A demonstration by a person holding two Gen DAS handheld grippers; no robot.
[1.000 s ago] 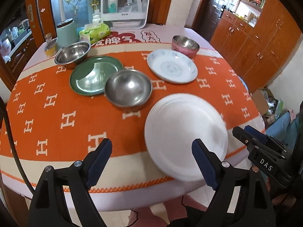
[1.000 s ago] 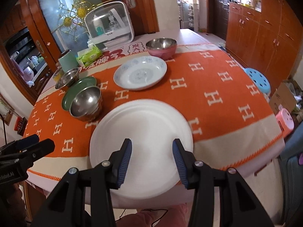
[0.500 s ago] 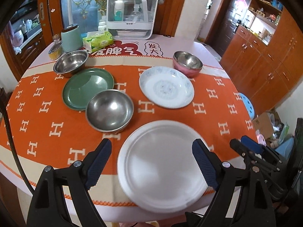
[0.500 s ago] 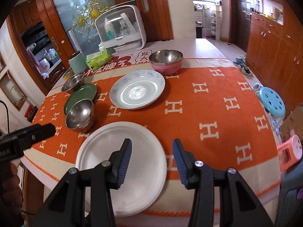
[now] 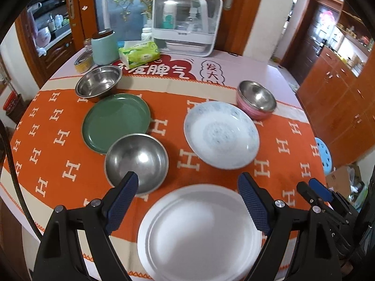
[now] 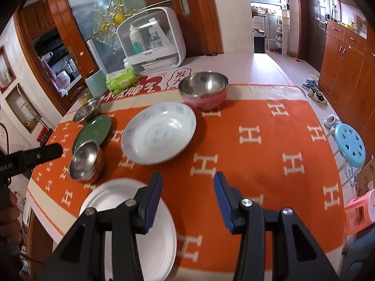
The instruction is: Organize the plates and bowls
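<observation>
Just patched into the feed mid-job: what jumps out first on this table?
The orange H-patterned tablecloth dominates, with a big white plate at the near edge, right below the open left claw. Behind it sit a steel bowl overlapping a green plate on the left, a blue-patterned plate mid-table, and a pink steel-lined bowl just beyond it.

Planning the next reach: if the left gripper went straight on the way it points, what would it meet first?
Probably the white plate, which lies nearest between the open fingers of the left gripper. If it passes above that, the blue-patterned plate comes next. Height is hard to judge.
</observation>
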